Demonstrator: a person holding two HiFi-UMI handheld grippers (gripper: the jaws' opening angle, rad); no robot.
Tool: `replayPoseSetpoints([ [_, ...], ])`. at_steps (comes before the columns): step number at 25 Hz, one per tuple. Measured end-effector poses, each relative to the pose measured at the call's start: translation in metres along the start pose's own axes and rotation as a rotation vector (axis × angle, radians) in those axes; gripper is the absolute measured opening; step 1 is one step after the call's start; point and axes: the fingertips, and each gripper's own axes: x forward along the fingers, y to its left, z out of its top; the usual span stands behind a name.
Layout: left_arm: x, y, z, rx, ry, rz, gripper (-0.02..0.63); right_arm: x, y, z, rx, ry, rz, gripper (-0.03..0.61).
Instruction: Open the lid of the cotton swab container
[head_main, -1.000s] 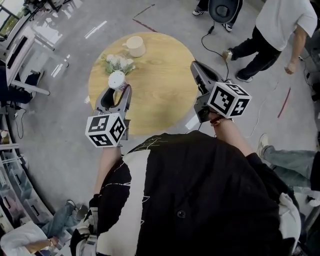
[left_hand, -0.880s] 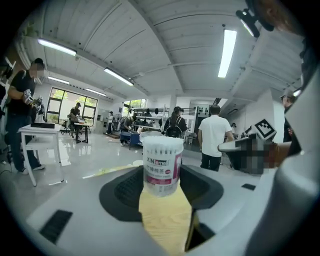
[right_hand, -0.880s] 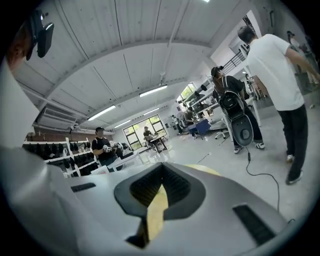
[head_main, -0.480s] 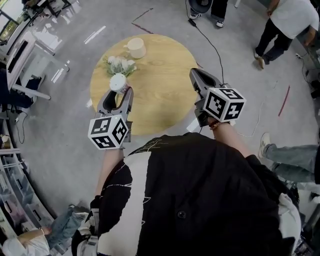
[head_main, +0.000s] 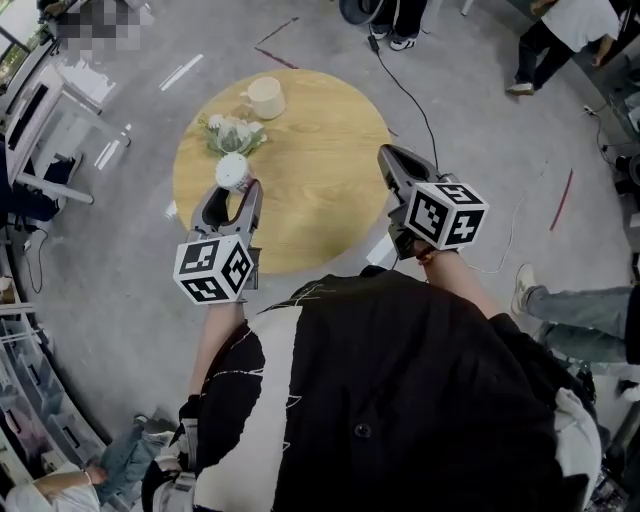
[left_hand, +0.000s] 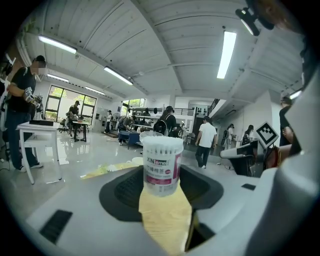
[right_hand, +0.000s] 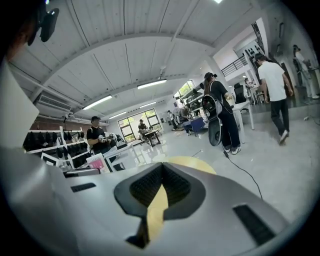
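Cotton swab container (left_hand: 162, 167) stays clamped in left tongs (head_main: 238, 186); closed right tongs (head_main: 387, 155) have dipped slightly

left gripper (head_main: 234, 192): points forward and slightly down; jaws stand wide, pads pressed on both sides of a cotton swab container (head_main: 232, 171)
right gripper (head_main: 388, 156): points forward and slightly down, angled in toward the left one; jaws closed together, nothing between them
left forearm (head_main: 214, 335): bare, stretched straight out from the body
right forearm (head_main: 458, 272): stretched out, mostly hidden behind its gripper
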Motion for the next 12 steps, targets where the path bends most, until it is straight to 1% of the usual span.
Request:
replayPoseSetpoints([
  [12,0.001,-0.0024,-0.0017,0.013,0.014,-0.011,0.238,0.0026,-0.0026,-0.0037,0.008,0.008,-0.005,0.003],
])
